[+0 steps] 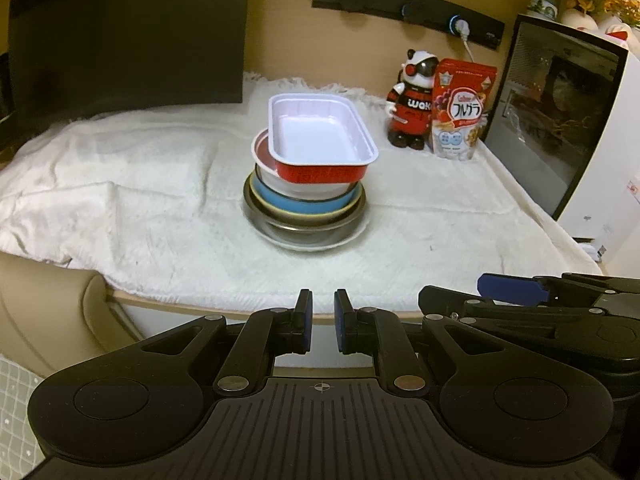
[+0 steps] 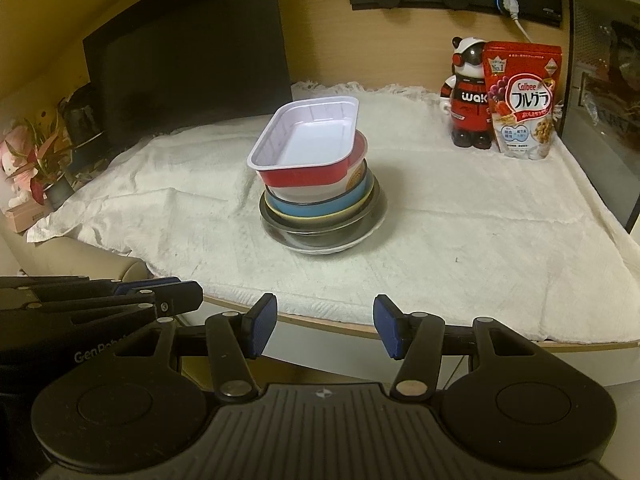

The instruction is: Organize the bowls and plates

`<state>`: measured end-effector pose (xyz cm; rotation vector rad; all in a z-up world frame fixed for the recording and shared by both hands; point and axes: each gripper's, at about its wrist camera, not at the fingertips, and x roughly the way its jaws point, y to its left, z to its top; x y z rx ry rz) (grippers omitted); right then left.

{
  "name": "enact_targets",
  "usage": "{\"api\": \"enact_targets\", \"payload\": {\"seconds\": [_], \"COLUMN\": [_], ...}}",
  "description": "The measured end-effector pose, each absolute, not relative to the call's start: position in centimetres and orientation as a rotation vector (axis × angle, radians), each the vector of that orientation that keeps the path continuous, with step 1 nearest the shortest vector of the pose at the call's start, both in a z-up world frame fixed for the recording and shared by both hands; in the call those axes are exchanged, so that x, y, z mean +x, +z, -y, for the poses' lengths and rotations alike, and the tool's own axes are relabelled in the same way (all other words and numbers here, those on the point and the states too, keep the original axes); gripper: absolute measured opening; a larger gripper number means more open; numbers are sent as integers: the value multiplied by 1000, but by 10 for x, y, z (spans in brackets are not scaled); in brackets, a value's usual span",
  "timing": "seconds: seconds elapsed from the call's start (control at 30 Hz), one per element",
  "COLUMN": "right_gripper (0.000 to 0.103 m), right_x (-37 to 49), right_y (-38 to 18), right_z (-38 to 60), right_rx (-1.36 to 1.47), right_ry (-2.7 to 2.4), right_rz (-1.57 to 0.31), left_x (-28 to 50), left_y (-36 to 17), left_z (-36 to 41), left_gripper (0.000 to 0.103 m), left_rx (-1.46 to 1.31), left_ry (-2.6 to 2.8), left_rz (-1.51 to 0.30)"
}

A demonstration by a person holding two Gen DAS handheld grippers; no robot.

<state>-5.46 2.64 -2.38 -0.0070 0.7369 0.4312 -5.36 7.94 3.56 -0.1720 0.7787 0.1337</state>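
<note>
Nearest, the left gripper (image 1: 323, 322) hangs off the table's front edge, its blue pads a narrow gap apart and holding nothing. The right gripper (image 2: 325, 327) hangs beside it, fingers spread wide and empty. Farther in, mid-cloth (image 2: 460, 232), stands the stack: a white plate (image 2: 332, 247) at the bottom, a metal bowl (image 2: 320, 230), a blue bowl (image 2: 316, 205), a white bowl (image 2: 308, 194), and a red tray (image 2: 306, 150) tilted on top. At the back stand a toy robot (image 2: 466, 98) and a cereal bag (image 2: 522, 100), just beside each other.

A tray (image 1: 320, 136) tops a stack of bowls (image 1: 304, 200) on a plate (image 1: 316, 245) mid-cloth (image 1: 140, 184); a figurine (image 1: 412, 100) and cereal bag (image 1: 460, 108) stand behind (far right), touching.
</note>
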Motion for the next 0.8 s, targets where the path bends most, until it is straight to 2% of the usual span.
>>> {"api": "enact_targets", "payload": {"seconds": [0.8], "right_gripper": [54], "right_x": [-49], "right_y": [-25], "right_z": [-29], "right_rx": [-2], "right_ry": [436], "right_rz": [-738], "left_x": [-53], "left_y": [35], "left_z": [-81], "left_gripper": [14], "left_rx": [-171], "left_ry": [131], "left_rz": [-778]}}
